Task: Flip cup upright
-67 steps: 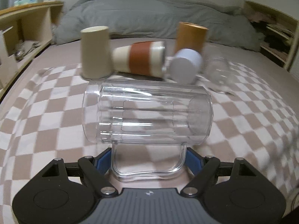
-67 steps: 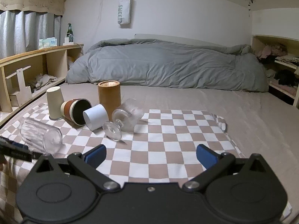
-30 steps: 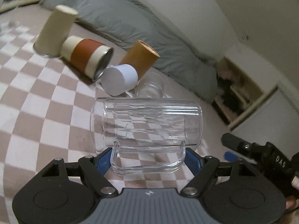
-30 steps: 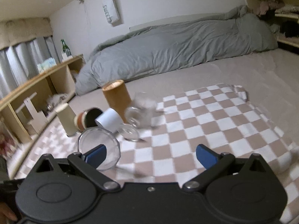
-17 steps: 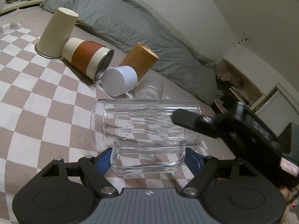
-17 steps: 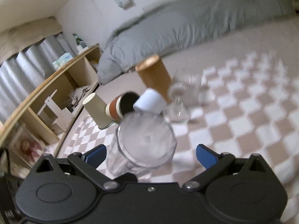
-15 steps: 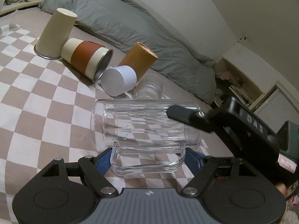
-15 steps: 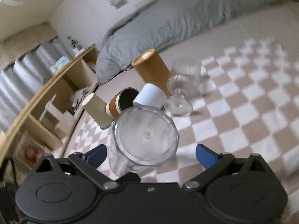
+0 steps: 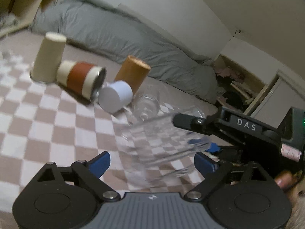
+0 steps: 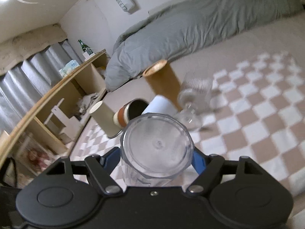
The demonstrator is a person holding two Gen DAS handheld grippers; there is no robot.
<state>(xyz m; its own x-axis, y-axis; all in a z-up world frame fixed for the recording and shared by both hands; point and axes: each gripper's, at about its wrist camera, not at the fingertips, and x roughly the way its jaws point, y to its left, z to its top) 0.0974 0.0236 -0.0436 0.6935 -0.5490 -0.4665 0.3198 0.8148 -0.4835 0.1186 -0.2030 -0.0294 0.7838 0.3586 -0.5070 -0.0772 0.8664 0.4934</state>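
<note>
Right gripper point(image 10: 156, 157) jaws clamped on clear ribbed plastic mug point(image 10: 156, 148), held lying sideways above brown-and-white checkered blanket point(image 10: 257, 118), base toward right camera; left gripper point(image 9: 152, 160) jaws apart, off the blurred mug point(image 9: 162, 139)

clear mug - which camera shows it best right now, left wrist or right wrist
The right wrist view. There the clear mug is sharp and centred, its round end facing the camera, with the right gripper shut on it. In the left wrist view the mug is a motion-blurred see-through smear ahead of the open left gripper.
</note>
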